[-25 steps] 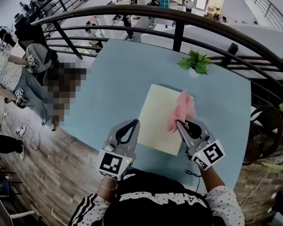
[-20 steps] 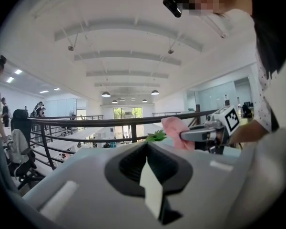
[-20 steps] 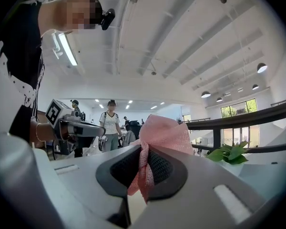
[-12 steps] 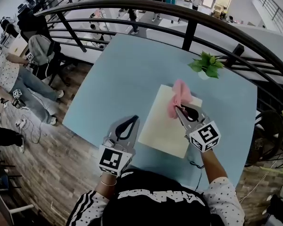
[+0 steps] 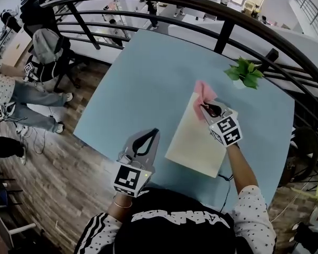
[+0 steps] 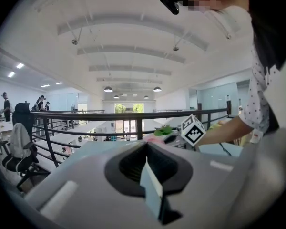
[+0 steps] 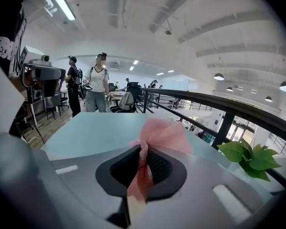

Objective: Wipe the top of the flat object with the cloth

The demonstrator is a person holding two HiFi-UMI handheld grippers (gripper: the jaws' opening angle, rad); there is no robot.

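A: Cloth (image 5: 203,91) position?
B: At the flat board's (image 5: 193,142) far edge, pinched tight in the right gripper (image 5: 205,106). One second earlier it lay nearer mid-board, so the stroke had run outward (this pass probably near its end).
A: Left gripper (image 5: 153,133)?
B: Jaws together on nothing, off the board's near-left corner.

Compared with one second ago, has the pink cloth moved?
Yes. The pink cloth in the right gripper slid along the flat board toward its far edge, nearer the plant.

Left gripper (image 6: 148,174) jaws together; railing (image 6: 133,116) beyond.
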